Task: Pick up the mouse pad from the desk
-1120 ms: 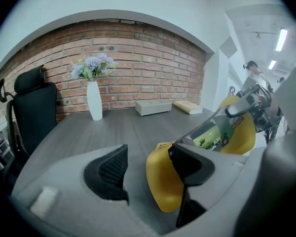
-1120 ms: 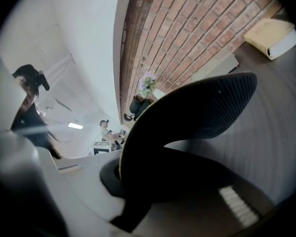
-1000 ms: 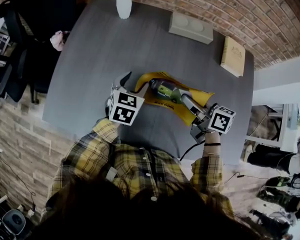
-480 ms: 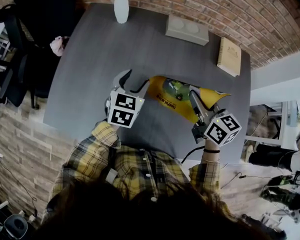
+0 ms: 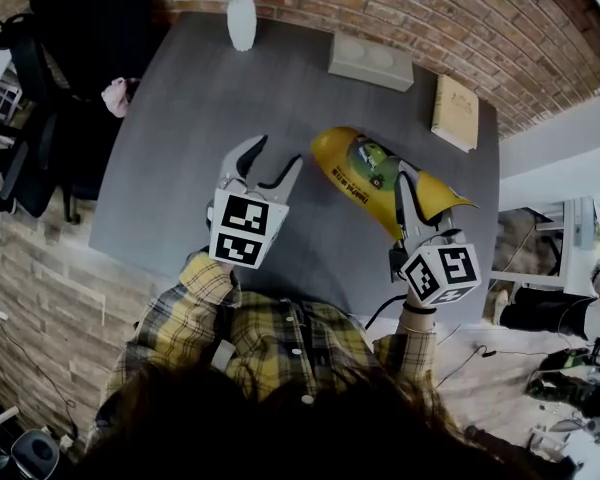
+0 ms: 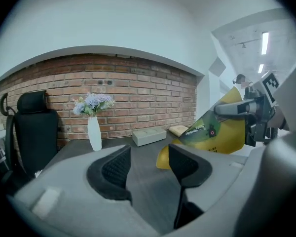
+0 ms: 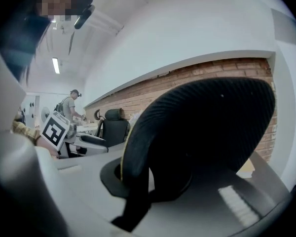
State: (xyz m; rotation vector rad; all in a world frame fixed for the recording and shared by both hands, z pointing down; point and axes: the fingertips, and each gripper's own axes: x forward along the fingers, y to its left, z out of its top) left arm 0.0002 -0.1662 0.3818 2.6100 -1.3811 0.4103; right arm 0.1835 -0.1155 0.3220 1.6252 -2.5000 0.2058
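Observation:
The yellow mouse pad (image 5: 365,173) with a green print hangs curled above the grey desk (image 5: 200,118), clear of its top. My right gripper (image 5: 404,190) is shut on the pad's near right edge. In the right gripper view the pad's black underside (image 7: 202,132) fills the frame, pinched at its rim. My left gripper (image 5: 270,163) stands open to the left of the pad, apart from it. Its jaws have just been closing a little with nothing between them. From the left gripper view the pad (image 6: 222,137) hangs beyond my right fingertip (image 6: 187,167).
A white vase of flowers (image 5: 242,18) stands at the desk's far edge. A grey box (image 5: 371,60) and a tan book (image 5: 455,113) lie at the far right. A black office chair (image 5: 60,88) sits left of the desk, against the brick wall.
Both grippers have risen. The right one has rolled and lifted the pad off the desk and to the right. The left gripper, earlier at the pad's left edge, is now apart from it.

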